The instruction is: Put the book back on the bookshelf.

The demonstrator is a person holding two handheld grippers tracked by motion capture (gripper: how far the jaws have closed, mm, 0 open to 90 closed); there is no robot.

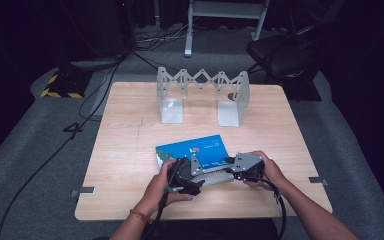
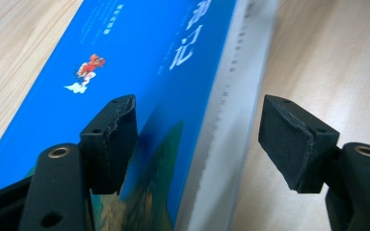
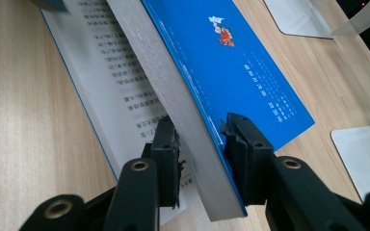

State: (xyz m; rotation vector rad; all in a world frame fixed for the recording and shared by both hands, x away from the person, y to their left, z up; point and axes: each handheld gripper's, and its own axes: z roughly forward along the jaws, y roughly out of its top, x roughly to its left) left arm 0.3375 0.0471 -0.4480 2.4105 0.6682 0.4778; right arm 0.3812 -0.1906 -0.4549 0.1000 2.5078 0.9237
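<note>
Gripping now: right gripper [image 3: 200,144] clamped on the blue book [image 1: 194,150], page block and cover
Left gripper [image 2: 197,139]: jaws apart, astride the book's edge, pads clear
Book spot: table [image 1: 130,130], 6 o'clock of the white rack [image 1: 202,95]

Worktop [image 1: 130,150]: pale wood.
Rack [image 1: 202,95]: white, expanding, at 12 o'clock on the worktop; upright.
Chair [image 1: 285,55]: dark, off the worktop at 2 o'clock.
Cables [image 1: 95,95]: across grey floor at 10 o'clock.
</note>
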